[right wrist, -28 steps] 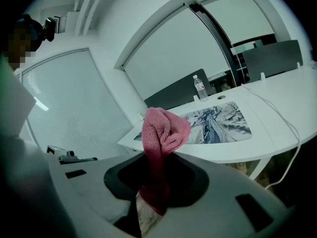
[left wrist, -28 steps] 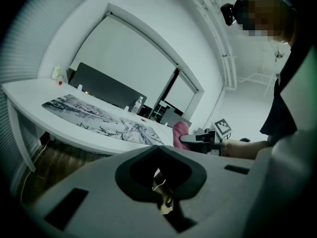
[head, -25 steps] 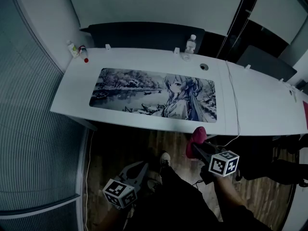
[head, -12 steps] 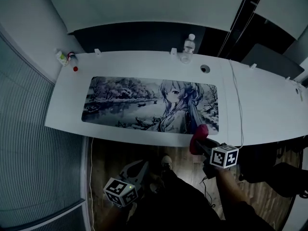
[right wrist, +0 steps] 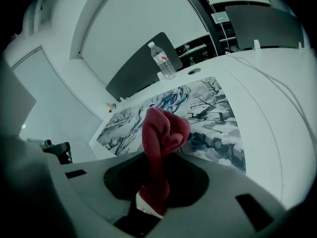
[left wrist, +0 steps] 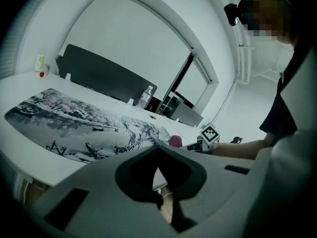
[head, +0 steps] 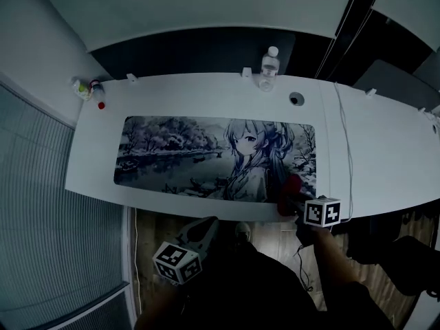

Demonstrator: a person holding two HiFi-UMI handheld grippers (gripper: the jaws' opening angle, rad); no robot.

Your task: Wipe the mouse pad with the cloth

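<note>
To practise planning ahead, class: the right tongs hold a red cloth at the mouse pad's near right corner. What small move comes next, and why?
Probably lower the right tongs so the cloth presses onto the mouse pad: the cloth sits over that corner, contact is unclear, and the pad extends leftward.

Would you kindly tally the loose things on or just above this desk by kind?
Mouse pad: 1
Cloth: 1
Water bottle: 1
Small bottles: 2
Cable: 1
Total: 6
</note>
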